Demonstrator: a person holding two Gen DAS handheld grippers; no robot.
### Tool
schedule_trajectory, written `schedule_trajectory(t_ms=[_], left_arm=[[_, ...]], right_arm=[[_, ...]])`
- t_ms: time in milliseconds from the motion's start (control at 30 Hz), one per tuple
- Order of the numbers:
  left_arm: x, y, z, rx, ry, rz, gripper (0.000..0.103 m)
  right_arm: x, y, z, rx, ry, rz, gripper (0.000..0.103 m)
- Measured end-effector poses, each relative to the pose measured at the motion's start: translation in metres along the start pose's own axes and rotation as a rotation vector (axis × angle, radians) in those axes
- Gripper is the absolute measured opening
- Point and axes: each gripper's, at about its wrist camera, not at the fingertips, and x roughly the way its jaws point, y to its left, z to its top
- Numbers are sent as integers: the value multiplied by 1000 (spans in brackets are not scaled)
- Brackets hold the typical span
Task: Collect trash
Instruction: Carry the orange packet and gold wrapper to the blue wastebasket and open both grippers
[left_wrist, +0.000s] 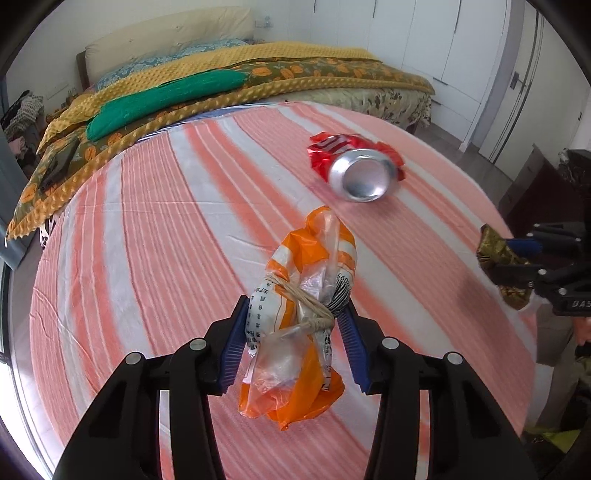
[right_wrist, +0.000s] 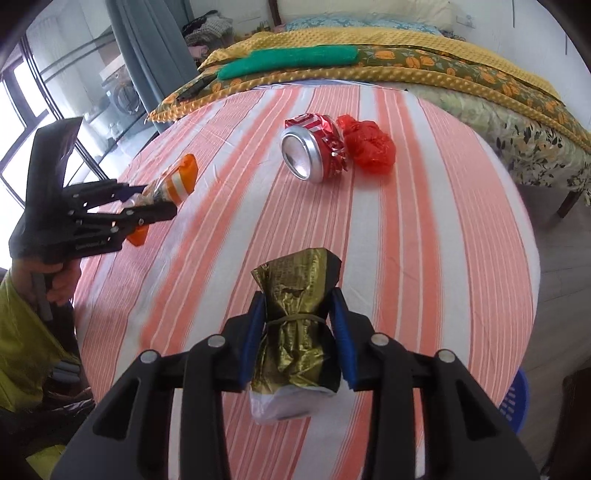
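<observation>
My left gripper (left_wrist: 295, 306) is shut on an orange-and-white plastic wrapper bundle (left_wrist: 306, 280) tied with string; both blue pads press its waist. The right wrist view shows this gripper (right_wrist: 155, 203) at the table's left edge with the bundle (right_wrist: 181, 181) sticking out. My right gripper (right_wrist: 298, 295) is shut on a gold-and-black foil wrapper (right_wrist: 295, 332) bound by a rubber band; the same wrapper (left_wrist: 496, 254) shows at the right of the left wrist view. A crushed red can (right_wrist: 314, 147) lies on its side further back, with a crumpled red plastic bag (right_wrist: 371, 146) against it.
The round table (right_wrist: 424, 221) wears a pink-and-white striped cloth. Behind it stands a bed (right_wrist: 406, 55) with yellow and green covers. A blue basket (right_wrist: 515, 402) sits on the floor at the lower right. A hand (right_wrist: 55, 277) grips the left gripper's handle.
</observation>
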Motion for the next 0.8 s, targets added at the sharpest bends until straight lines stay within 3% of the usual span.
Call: schedule_trajectory(t_ms=[267, 400, 800], left_arm=[[-6, -60, -9, -20, -13, -64, 47], [-7, -100, -5, -5, -17, -120, 47], [4, -270, 12, 198, 16, -325, 47]], right_arm=[[-24, -20, -25, 128, -78, 57, 35], [-48, -41, -44, 177, -121, 43, 35], [-116, -177, -139, 440, -185, -182, 35]])
